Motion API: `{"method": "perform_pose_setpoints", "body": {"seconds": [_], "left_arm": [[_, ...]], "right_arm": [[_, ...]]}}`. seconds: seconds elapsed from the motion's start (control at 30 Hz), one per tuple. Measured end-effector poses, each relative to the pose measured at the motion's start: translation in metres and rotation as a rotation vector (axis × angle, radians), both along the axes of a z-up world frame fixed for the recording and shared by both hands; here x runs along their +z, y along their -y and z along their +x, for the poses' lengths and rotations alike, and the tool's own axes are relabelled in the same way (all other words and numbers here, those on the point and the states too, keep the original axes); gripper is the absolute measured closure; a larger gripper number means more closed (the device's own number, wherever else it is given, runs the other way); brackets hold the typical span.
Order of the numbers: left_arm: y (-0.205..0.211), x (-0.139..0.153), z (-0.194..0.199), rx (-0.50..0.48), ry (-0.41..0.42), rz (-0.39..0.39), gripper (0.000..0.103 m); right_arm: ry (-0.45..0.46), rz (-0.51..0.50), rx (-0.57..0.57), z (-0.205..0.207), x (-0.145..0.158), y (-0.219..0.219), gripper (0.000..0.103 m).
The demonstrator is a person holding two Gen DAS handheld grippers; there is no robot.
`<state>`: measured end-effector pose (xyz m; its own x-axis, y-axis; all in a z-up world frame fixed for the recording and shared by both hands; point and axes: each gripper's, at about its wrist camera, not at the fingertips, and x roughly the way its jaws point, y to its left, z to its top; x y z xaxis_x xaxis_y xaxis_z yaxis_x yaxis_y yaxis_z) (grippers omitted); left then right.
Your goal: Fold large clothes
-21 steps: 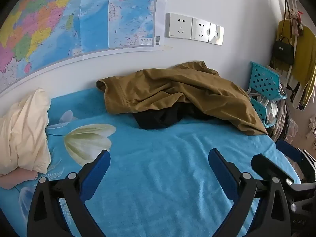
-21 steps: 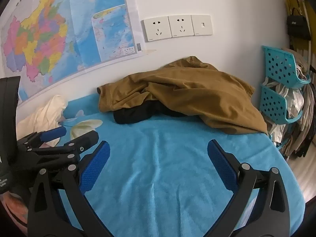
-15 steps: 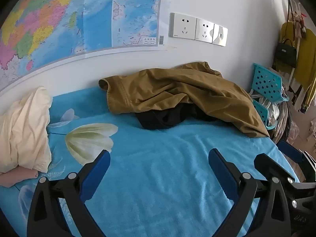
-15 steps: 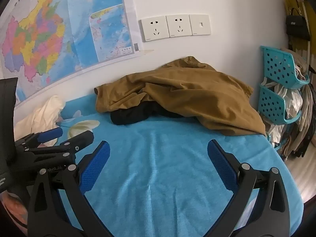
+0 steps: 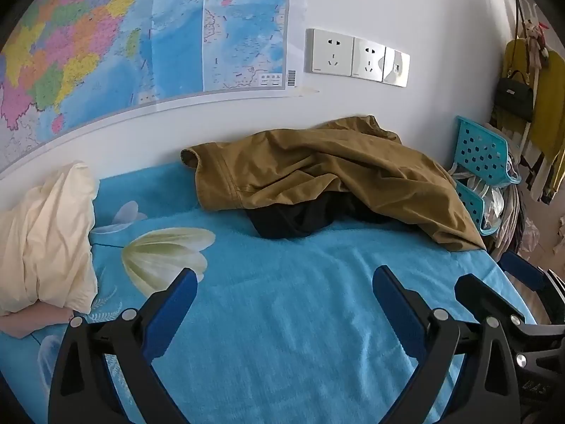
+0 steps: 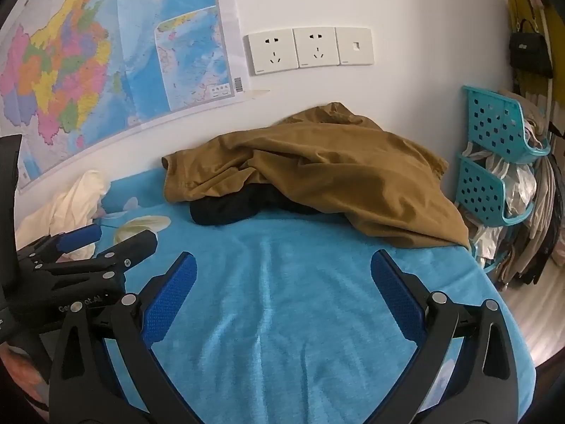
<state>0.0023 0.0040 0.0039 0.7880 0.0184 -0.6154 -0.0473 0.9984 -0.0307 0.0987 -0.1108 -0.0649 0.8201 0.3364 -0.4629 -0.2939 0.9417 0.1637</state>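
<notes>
Against the white wall at the far side of the bed, a crumpled mustard-brown cotton garment [image 5: 328,173] lies in a loose heap on the bright blue terry bedspread [image 5: 282,318], partly covering a bunched black garment [image 5: 293,219] that pokes out from under its front edge. Left of them a rumpled cream cloth [image 5: 42,240] sits by the printed white flower on the bedspread. Above hangs a colourful wall map [image 5: 141,35], with a row of white wall sockets [image 5: 356,56] to its right, and teal perforated plastic baskets [image 5: 480,152] stand at the bed's right end.

Both tools hover over the bare near part of the bedspread, well apart from the clothes. The left hand-held gripper [image 5: 282,293] has its blue-padded jaws spread as wide as they go, with nothing between them; the right hand-held gripper [image 6: 282,275] is equally wide and empty. Each shows at the edge of the other's view.

Compared with the frames a moment ago, the mustard heap sits slightly lower and nearer in the left view, and the sockets have drifted down, so that camera has tipped up and crept forward a little. The right view has likewise edged closer. The clothes themselves have not shifted, and the jaws remain just as wide.
</notes>
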Motion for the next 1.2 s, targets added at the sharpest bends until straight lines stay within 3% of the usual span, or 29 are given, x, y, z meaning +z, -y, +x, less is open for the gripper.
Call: {"method": "perform_pose_setpoints", "body": {"seconds": [1.2], "left_arm": [[0.002, 0.002, 0.0, 0.007, 0.006, 0.003, 0.006]], "right_arm": [[0.009, -0.005, 0.005, 0.003, 0.001, 0.008, 0.006]]}}
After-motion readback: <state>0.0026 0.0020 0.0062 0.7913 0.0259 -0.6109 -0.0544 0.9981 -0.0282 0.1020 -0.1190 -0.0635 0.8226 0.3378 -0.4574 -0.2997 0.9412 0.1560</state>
